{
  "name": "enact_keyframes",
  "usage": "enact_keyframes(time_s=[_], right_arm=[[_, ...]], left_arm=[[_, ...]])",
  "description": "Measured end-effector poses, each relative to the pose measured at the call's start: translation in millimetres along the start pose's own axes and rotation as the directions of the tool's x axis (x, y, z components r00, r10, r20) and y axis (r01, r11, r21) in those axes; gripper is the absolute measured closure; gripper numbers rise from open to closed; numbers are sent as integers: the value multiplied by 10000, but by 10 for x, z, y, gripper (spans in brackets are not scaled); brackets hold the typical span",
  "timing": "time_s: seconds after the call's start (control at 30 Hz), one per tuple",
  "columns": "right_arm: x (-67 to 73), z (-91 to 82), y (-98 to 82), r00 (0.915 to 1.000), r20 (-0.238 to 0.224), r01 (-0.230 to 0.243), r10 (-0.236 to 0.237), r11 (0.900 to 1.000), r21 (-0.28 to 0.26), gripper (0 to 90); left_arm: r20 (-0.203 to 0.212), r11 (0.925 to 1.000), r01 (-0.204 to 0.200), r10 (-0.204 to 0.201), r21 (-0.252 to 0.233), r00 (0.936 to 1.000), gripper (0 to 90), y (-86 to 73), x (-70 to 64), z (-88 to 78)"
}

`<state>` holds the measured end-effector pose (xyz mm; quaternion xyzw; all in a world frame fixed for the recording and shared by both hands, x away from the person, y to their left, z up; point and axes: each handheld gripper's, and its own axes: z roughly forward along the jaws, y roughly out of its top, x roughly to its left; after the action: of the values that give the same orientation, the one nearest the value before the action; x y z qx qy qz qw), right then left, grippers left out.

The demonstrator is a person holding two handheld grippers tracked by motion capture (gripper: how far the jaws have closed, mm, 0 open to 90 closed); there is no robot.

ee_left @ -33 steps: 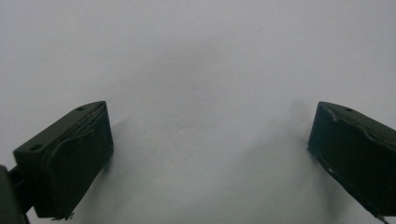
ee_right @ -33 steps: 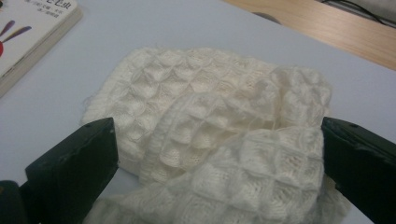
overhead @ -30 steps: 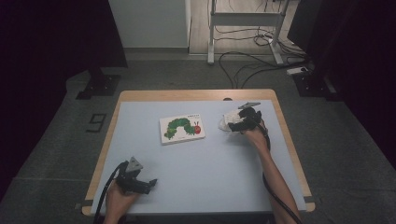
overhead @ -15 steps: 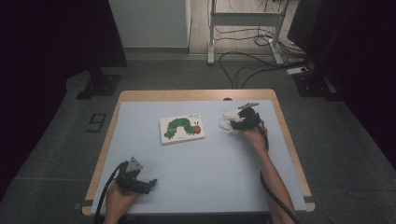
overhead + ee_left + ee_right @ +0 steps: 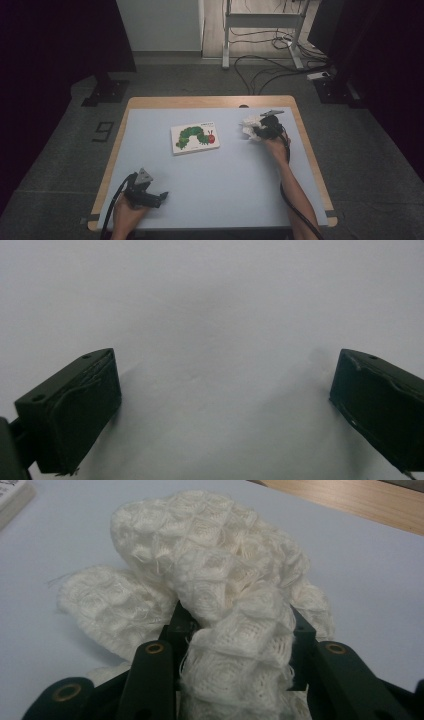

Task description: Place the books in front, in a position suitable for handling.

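Both jaws of the right gripper (image 5: 235,645), just closed, clench the crumpled white waffle-weave cloth (image 5: 210,580) right of the caterpillar picture book (image 5: 195,138); the left gripper (image 5: 150,196) gapes empty, well apart.

Cloth (image 5: 250,129) right of book (image 5: 195,138)
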<state>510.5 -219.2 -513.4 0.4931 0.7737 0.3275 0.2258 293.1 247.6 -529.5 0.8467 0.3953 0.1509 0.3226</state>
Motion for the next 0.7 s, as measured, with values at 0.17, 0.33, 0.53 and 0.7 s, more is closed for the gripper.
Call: enact_keyframes(time_s=[0.17,0.33,0.53,0.7], right_arm=[[7,-105,23,9997,-247,-39,32,9996,-273,602],[18,-201,34,9985,-541,-83,59,9990,-450,601],[46,-373,72,9942,-1072,-122,30,9962,-860,599],[99,-497,116,9921,-1243,40,-175,9942,-1079,600]], left_arm=[[7,10000,-17,17,16,10000,0,0,1,-2],[5,10000,-19,19,14,10000,1,0,0,-2],[3,10000,-19,19,12,10000,1,0,0,-2],[2,10000,-22,22,12,10000,1,0,-1,-2]])
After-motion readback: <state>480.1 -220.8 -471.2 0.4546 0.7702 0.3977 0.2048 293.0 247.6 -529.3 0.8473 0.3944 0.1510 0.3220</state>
